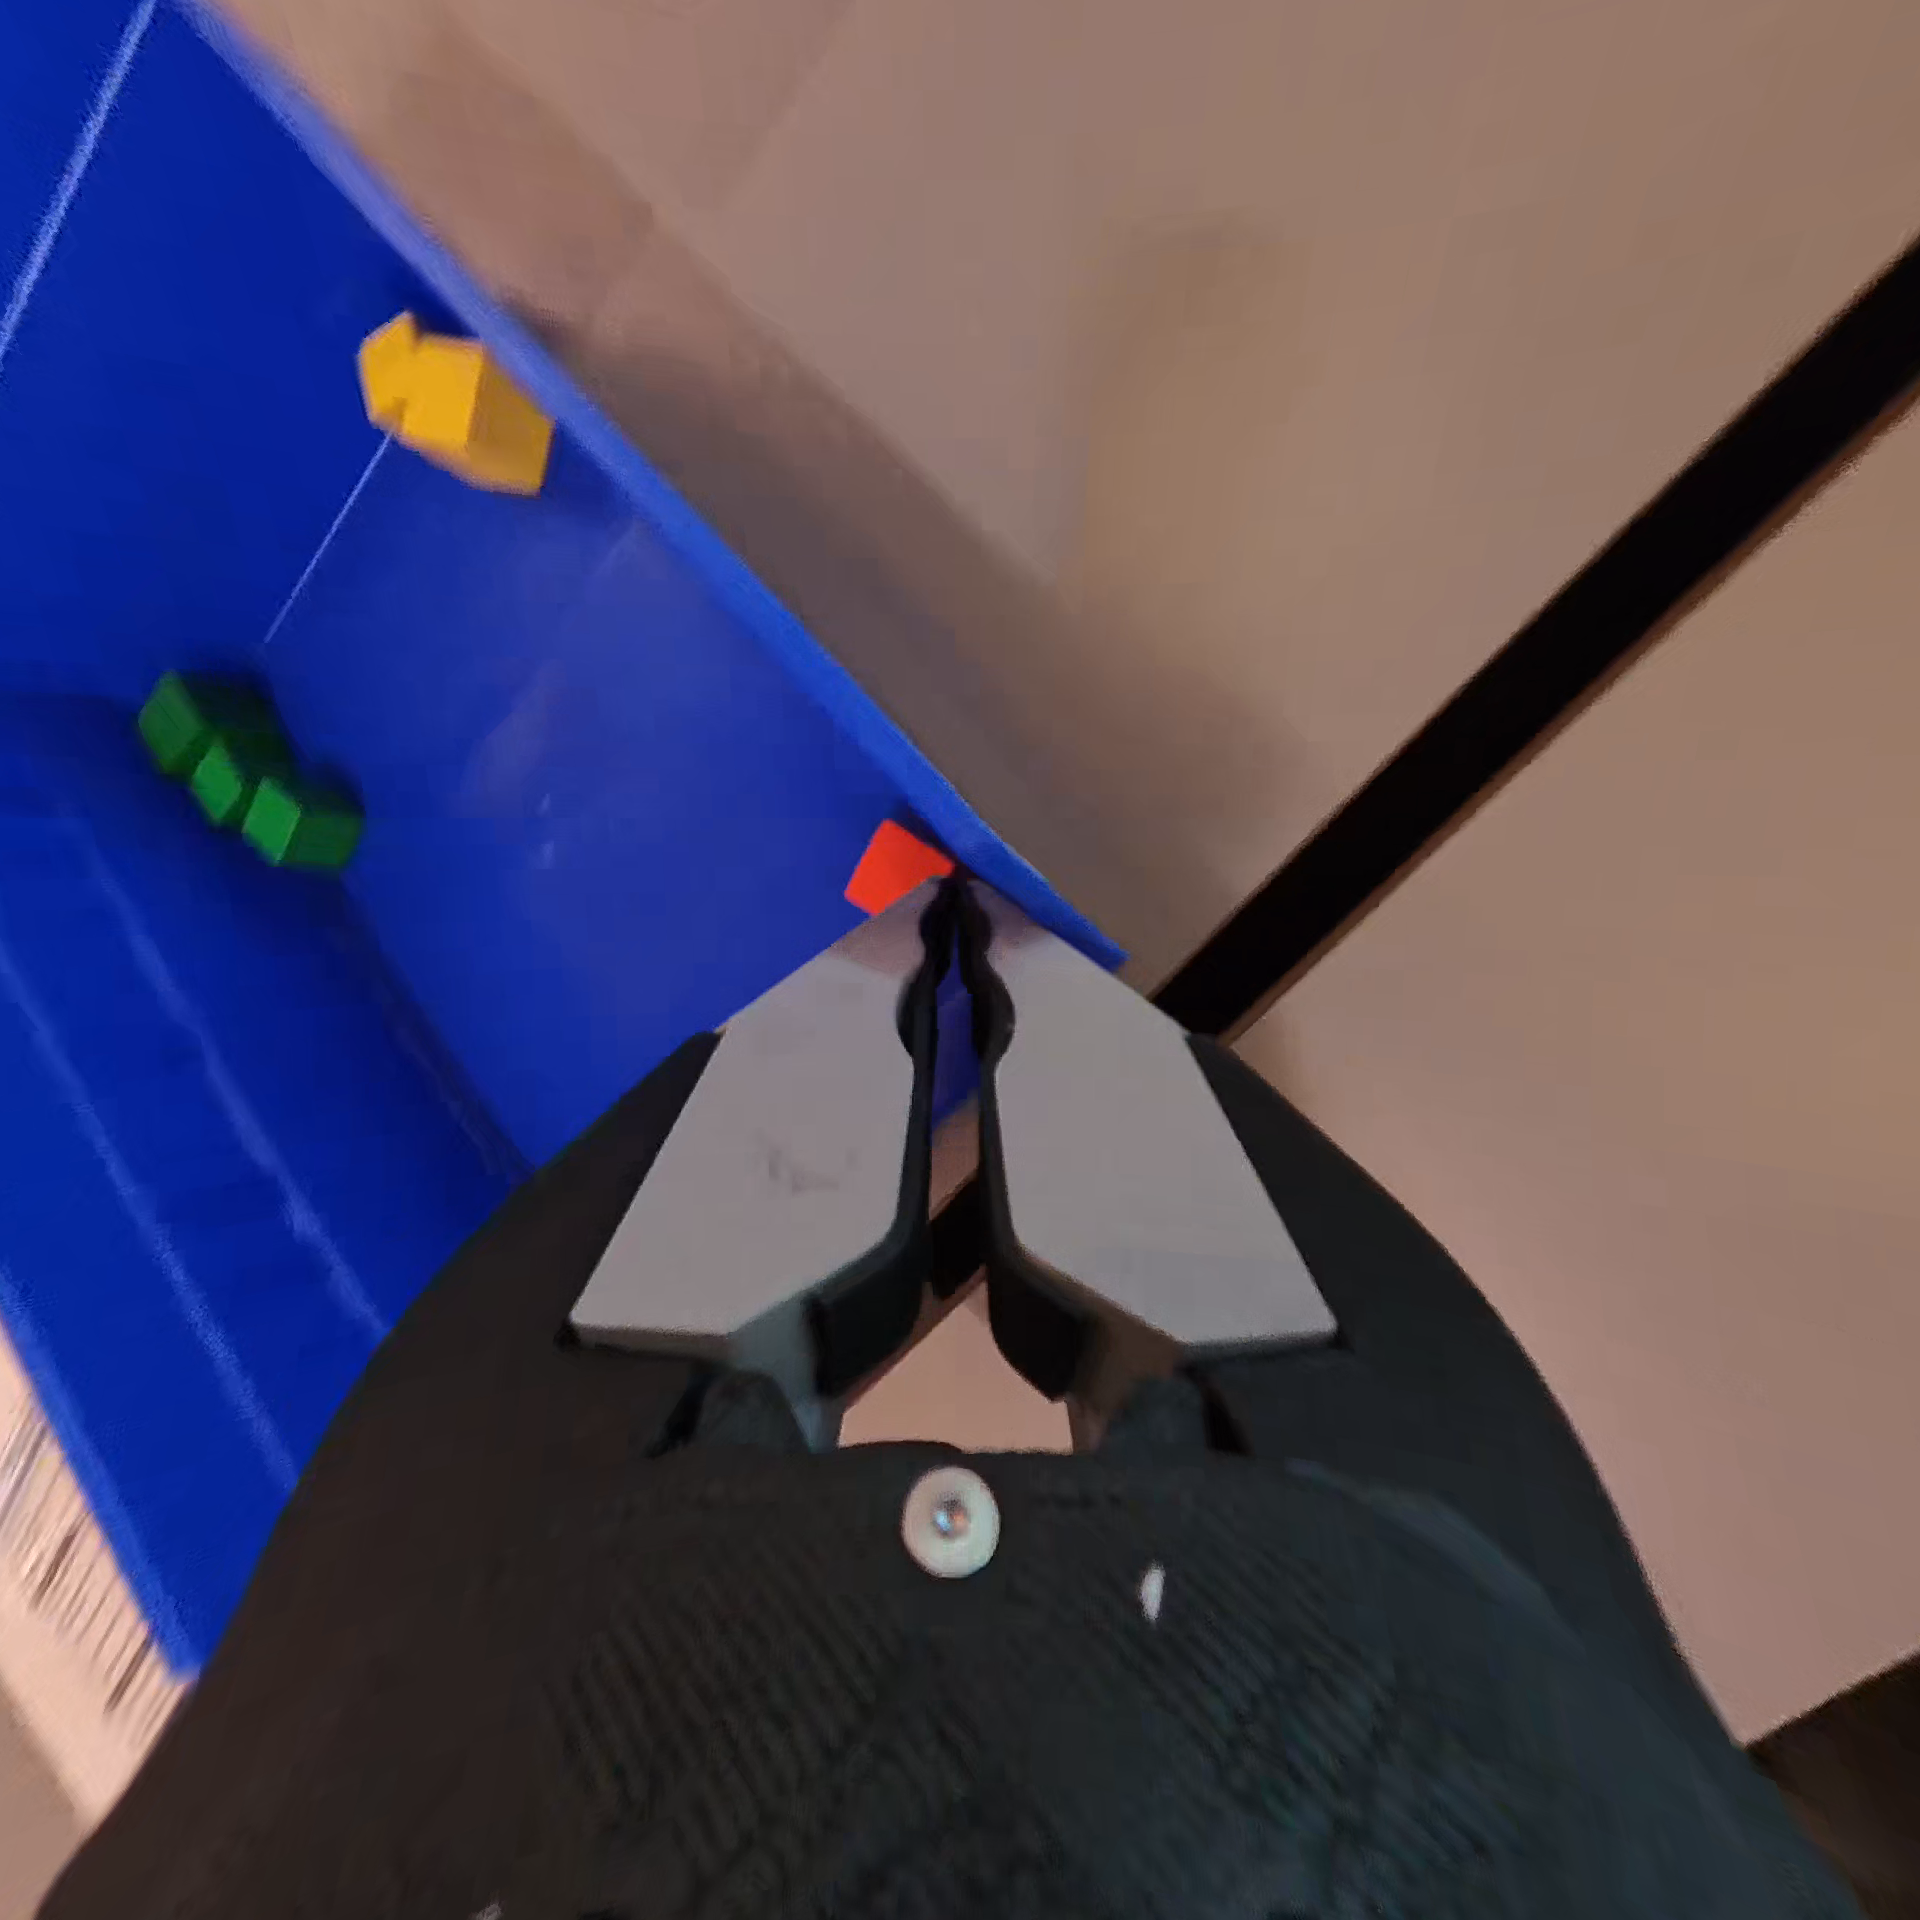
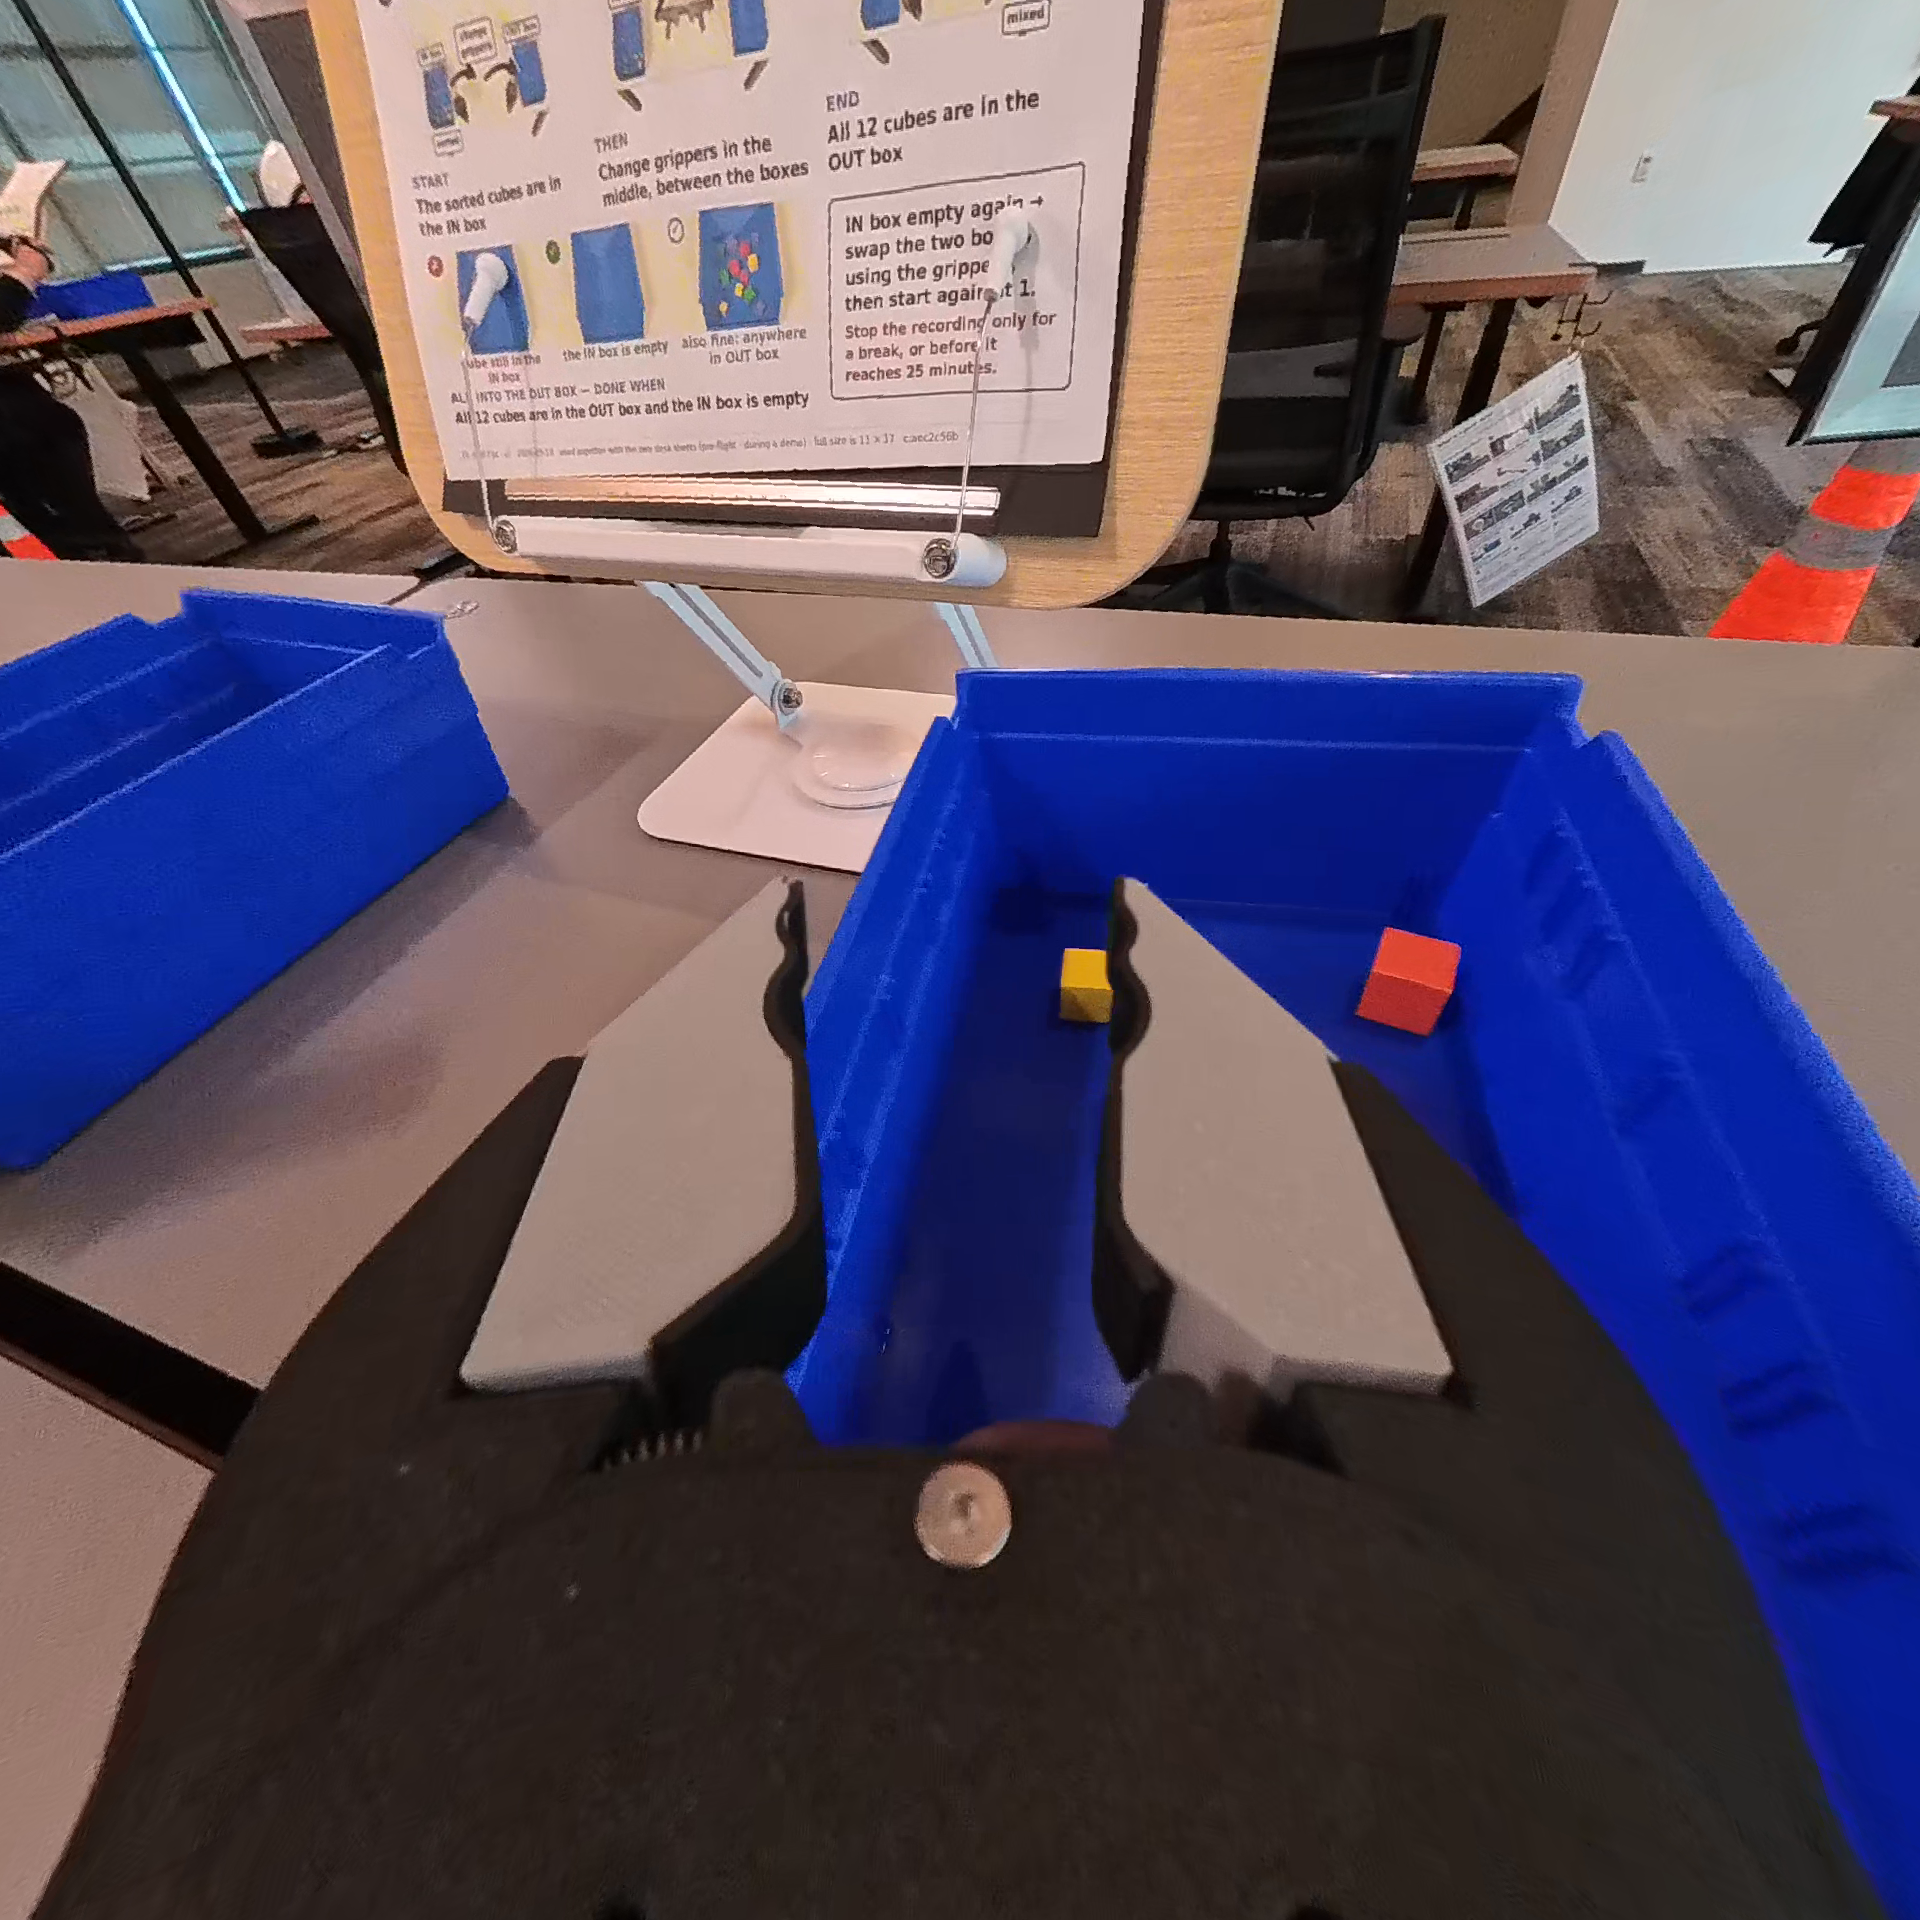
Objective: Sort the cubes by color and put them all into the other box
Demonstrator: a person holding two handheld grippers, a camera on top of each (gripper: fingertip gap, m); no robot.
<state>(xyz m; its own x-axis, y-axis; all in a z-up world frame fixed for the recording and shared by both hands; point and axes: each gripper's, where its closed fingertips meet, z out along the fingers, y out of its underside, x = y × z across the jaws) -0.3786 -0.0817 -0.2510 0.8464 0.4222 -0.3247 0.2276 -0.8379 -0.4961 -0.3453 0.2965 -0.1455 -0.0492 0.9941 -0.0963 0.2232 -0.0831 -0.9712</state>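
Left fingers: clenched together, gripping nothing that I can make out; they are hovering over the near rim of the receiving box, just beside a red cube lying against that wall.
Sorted groups: yellow cubes are sitting together against the same wall farther along, and green cubes are clustering out on the floor, each colour apart so the sorting is holding.
Right fingers: spread wide, straddling the left wall of the source box, empty.
Remaining cubes: one yellow cube near the back-left corner, one red cube by the right wall.
Judgement: I am probably lining up on the yellow one.
Counter: the paper stand is standing between the boxes.
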